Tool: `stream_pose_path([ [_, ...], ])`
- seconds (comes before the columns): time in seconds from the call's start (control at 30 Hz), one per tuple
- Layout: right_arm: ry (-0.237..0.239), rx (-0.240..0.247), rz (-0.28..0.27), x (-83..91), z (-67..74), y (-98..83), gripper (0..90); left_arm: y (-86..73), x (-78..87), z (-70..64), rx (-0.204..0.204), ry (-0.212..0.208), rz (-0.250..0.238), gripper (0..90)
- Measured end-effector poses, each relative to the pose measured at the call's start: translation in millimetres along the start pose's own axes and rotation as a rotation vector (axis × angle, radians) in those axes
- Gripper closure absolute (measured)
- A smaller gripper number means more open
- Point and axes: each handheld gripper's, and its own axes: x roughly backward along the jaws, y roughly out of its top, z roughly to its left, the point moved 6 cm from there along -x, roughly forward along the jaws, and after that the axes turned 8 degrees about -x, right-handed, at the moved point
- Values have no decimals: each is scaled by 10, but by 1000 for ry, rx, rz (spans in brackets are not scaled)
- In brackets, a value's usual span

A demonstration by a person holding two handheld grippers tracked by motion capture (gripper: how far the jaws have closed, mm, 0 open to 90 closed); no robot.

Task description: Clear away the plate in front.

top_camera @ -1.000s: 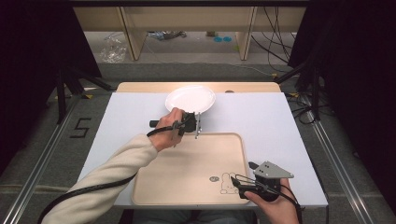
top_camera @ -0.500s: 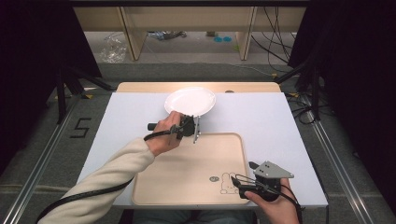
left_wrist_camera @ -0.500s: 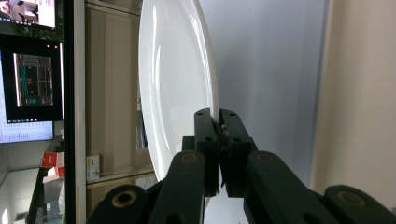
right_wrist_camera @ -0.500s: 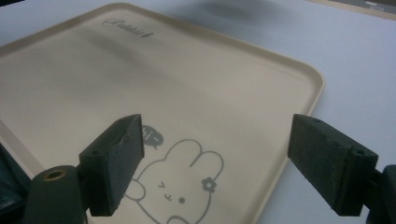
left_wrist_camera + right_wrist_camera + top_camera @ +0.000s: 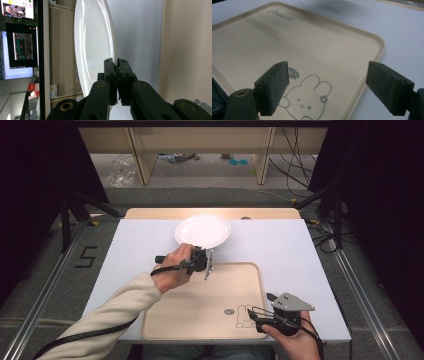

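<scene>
Left tongs point(image 5: 206, 262) are clamped on the plate point(image 5: 202, 231) rim, plate just beyond them, not yet on the tray point(image 5: 200, 312). Right tongs point(image 5: 327, 87) stand open above the tray corner. Placement remains.

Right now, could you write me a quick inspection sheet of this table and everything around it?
Surface: white table top, wooden strip along the far edge.
Job's things: white plate, rim pinched; beige tray with a rabbit drawing, nothing on it.
Clutter: nothing seen.
Grippers: left gripper, jaws shut on the plate's near rim; right gripper, jaws open over the tray's corner.
Cables: black cable along the left sleeve; loose cables on the floor beyond.
Surroundings: dark curtains, wooden shelving, a floor mark "5".
</scene>
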Motion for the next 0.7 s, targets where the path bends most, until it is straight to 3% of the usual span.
stream_pose_path([
  [0.33, 6, -9, 3, -5, 3, -4, 195, 63, 152, 7, -6, 14, -30, 871],
  [0.7, 3, -12, 2, -1, 1, -2, 195, 29, 212, -30, -7, 11, -25, 871],
])
